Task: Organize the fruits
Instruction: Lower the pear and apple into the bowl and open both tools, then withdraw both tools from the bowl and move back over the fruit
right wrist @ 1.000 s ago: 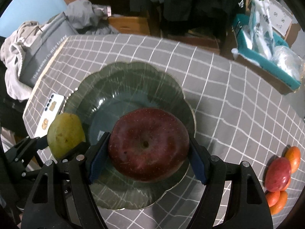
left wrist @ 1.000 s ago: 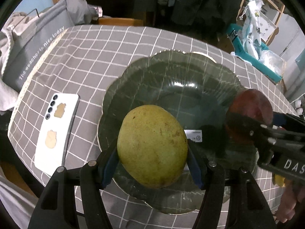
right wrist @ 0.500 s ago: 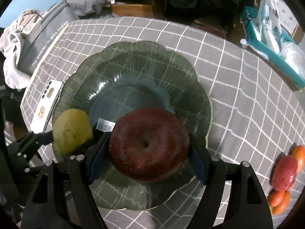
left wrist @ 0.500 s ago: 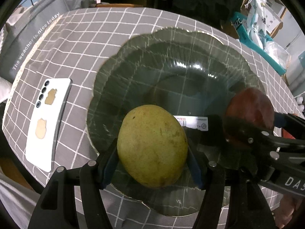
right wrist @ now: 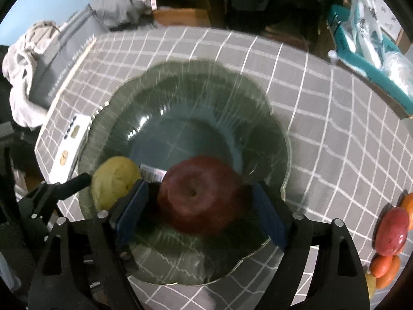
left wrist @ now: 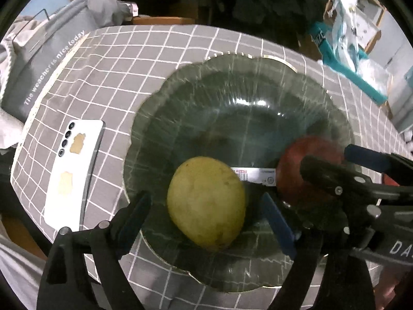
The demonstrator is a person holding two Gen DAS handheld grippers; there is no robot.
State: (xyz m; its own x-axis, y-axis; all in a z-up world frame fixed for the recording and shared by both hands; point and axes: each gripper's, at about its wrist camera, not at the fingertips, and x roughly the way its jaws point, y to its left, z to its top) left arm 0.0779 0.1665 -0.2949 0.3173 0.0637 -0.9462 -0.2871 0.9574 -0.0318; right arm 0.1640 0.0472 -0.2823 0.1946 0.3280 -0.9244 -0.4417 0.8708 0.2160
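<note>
Two handheld grippers are pointing steeply down over a wide, dark green glass plate that is sitting on a table covered in grey checked cloth. The left gripper is opening its jaws, which are now standing clear on both sides of a yellow-green mango; the mango is resting on the near part of the plate, apparently just let go so it can stay there. The right gripper is likewise opening around a dark red apple, which is lying in the plate just beside the mango, its pads no longer pressing on it. Off to the right, several red and orange fruits are still waiting on the cloth, probably next to be gathered. A white phone is lying face down left of the plate.
</note>
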